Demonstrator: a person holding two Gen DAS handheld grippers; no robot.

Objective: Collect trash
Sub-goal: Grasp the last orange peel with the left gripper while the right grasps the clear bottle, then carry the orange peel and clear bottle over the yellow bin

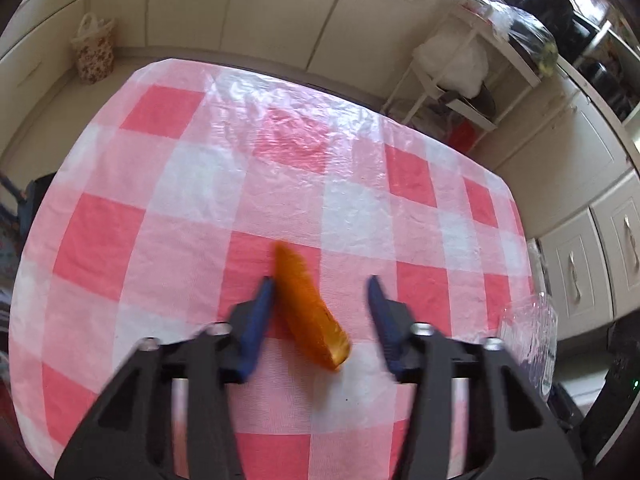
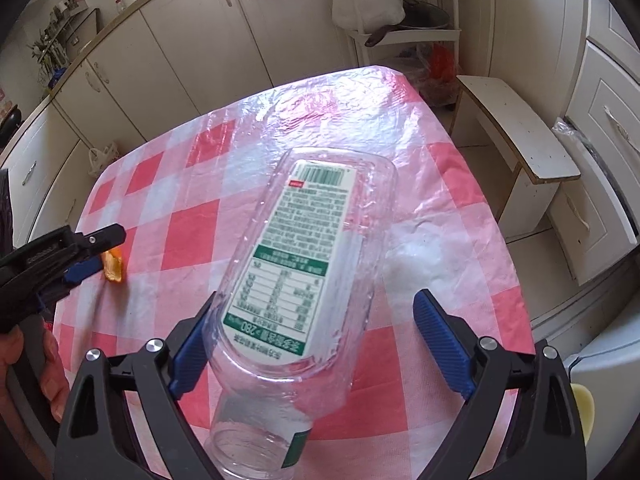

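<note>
An orange peel wedge (image 1: 310,312) lies on the checkered worktop (image 1: 168,208) between the left gripper's (image 1: 320,290) spread jaws; a clear, empty labelled bottle (image 2: 304,276) at twelve o'clock lies between the right gripper's (image 2: 316,312) released jaws.

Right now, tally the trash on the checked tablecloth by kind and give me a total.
Orange peel: 1, between the open jaws of the left gripper.
Clear plastic bottle: 1, uncapped, lying between the open jaws of the right gripper.
Total: 2 pieces on the checked tablecloth.
</note>
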